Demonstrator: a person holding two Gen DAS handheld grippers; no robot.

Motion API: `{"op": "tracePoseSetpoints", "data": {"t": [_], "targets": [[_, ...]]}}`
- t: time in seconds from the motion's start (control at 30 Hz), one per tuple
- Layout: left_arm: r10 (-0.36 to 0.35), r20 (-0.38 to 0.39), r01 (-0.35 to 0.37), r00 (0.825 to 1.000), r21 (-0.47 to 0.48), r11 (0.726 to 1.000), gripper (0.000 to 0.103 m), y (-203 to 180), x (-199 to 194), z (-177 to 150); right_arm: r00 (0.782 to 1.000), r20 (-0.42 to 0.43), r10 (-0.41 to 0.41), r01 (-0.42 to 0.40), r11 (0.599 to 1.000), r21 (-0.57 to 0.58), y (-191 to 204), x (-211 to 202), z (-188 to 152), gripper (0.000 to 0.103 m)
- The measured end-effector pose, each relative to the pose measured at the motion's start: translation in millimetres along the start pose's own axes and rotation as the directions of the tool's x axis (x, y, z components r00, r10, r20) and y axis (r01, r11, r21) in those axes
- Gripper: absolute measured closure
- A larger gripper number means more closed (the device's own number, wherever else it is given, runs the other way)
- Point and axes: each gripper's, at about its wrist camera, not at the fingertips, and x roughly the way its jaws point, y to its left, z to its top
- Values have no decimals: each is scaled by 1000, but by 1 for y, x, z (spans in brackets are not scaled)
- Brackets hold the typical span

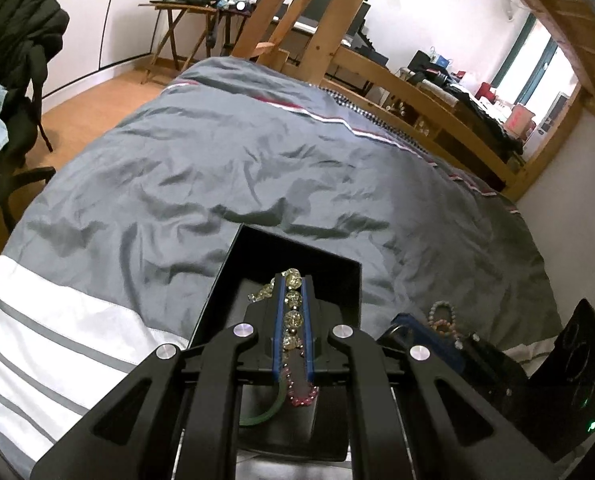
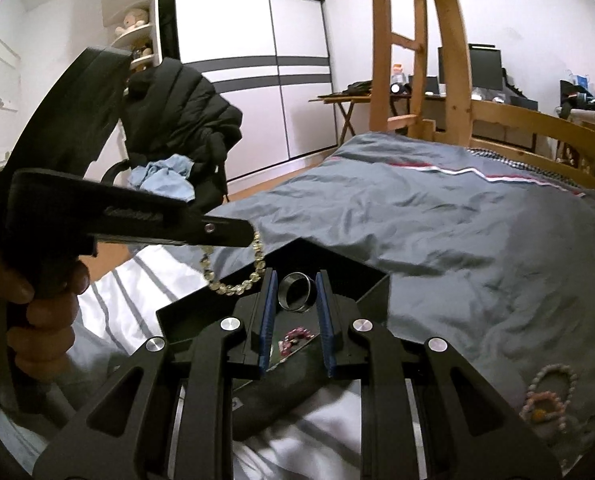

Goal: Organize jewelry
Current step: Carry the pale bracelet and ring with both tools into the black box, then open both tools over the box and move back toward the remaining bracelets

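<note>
My left gripper [image 1: 293,280] is shut on a yellow-green beaded bracelet [image 1: 292,312], pinched lengthwise between its blue pads, above an open black box [image 1: 297,250] on the bed. Inside the box lie a pink bead string [image 1: 302,395] and a green bangle [image 1: 263,414]. My right gripper [image 2: 296,276] is shut on a wide metal ring [image 2: 297,290], over the same box [image 2: 201,304]. In the right wrist view a hand holds the left gripper [image 2: 249,236], and the bracelet [image 2: 233,286] dangles from it over the box's left corner.
Several pale beaded bracelets [image 2: 549,394] lie on the grey duvet [image 2: 457,232] right of the box; the same bracelets [image 1: 443,316] show in the left wrist view. A chair with a black jacket [image 2: 177,120] stands left of the bed. A wooden ladder [image 2: 417,40] rises behind.
</note>
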Motion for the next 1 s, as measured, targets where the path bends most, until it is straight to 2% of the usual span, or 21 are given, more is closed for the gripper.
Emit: {"op": "tracePoseSetpoints", "data": {"t": [0.3, 0.6, 0.63, 0.73, 0.8, 0.83, 0.87, 0.9, 0.93, 1.0], "targets": [[24, -20, -24, 1000, 0, 1000, 96, 2, 7, -2, 997, -71, 34, -36, 999, -30, 18, 15, -15, 82], [22, 21, -22, 1000, -12, 1000, 96, 2, -2, -1, 992, -122, 38, -43, 998, -42, 26, 21, -24, 79], [20, 20, -20, 1000, -12, 1000, 96, 2, -1, -1, 992, -124, 34, -39, 998, -42, 27, 21, -24, 77], [17, 21, -17, 1000, -13, 1000, 96, 2, -1, -1, 992, -119, 29, -35, 999, -42, 28, 21, -23, 56], [13, 27, -13, 1000, -12, 1000, 95, 1, -2, 0, 994, -102, 27, -32, 998, -51, 31, 17, -23, 35], [11, 32, -10, 999, -11, 1000, 88, 0, -3, 0, 995, -94, 16, -21, 998, -54, 32, 15, -23, 32], [9, 39, -9, 999, -8, 1000, 74, -1, -4, 0, 996, -88, 9, -14, 998, -53, 31, 14, -23, 31], [9, 50, -9, 999, 1, 1000, 66, -4, -6, 0, 996, -88, 7, -11, 999, -46, 30, 12, -22, 29], [12, 61, -12, 998, 9, 1000, 52, -7, -8, -1, 996, -87, 1, -5, 999, -40, 28, 10, -22, 27], [21, 89, -23, 996, 25, 999, 44, -13, -13, -1, 997, -76, -17, 15, 999, -32, 23, 3, -22, 23]]}}
